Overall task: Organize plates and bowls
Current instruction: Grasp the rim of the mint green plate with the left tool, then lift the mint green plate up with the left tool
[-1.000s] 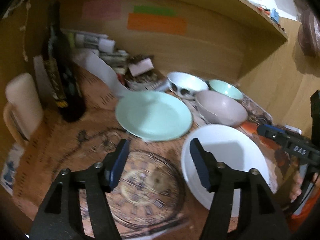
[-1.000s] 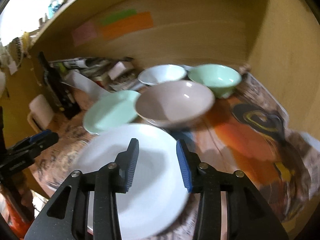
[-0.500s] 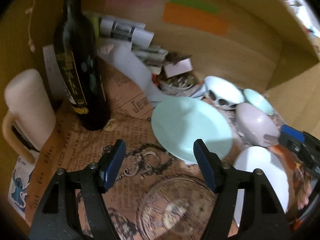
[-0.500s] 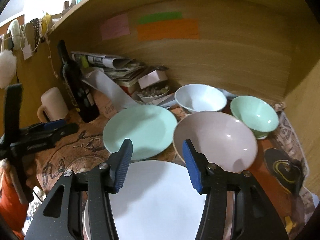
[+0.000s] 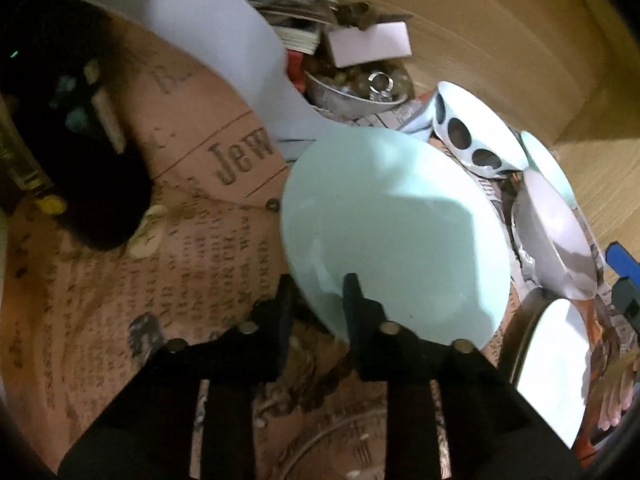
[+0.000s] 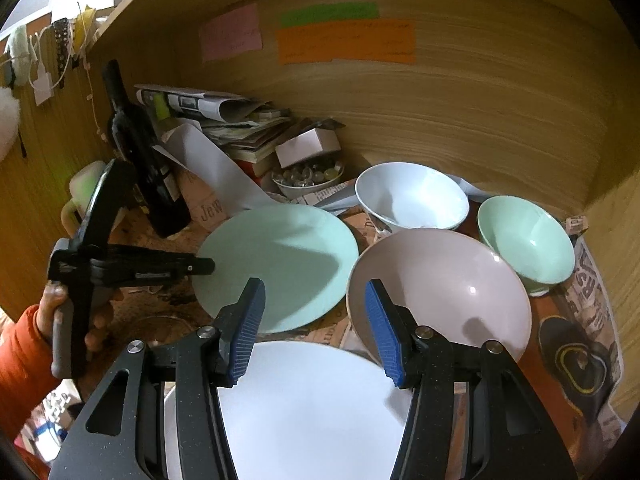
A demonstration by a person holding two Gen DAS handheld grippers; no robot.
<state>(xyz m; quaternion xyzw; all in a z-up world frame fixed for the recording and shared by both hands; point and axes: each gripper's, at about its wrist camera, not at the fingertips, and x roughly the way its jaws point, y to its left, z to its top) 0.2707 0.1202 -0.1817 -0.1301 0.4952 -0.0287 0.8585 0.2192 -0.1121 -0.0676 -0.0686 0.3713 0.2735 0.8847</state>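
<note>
Left wrist view puts your left gripper (image 5: 316,296) right at the near rim of the mint plate (image 5: 392,232): its fingers (image 5: 352,300) are closing, one above the plate's face and the other just off its edge, with the rim between them. You cannot tell from this view whether both pads already press on it. In the right wrist view the same gripper reaches the plate's left edge from the side, held by your left hand (image 6: 76,320) in an orange sleeve (image 6: 20,356).

Your right gripper (image 6: 314,332) has its blue fingers (image 6: 248,332) apart, with nothing between them. It hangs over the far edge of the white plate (image 6: 312,408), which lies just on the near side of the mint plate.

Taking the mint plate as your landmark: the pink bowl (image 6: 436,288) sits just to its right, nearly touching. The white bowl (image 6: 412,196), spotted on the outside, stands behind and to the right. The small green bowl (image 6: 524,240) is farther right, near the wooden side wall. Behind the plate a dish of glass beads (image 6: 308,178) sits in front of a stack of papers and books (image 6: 224,120). A dark bottle (image 6: 144,156) stands to the plate's left, and a pale mug (image 6: 84,192) is beyond that. Everything rests on a tabletop (image 5: 120,272) covered with printed newspaper sheets.
</note>
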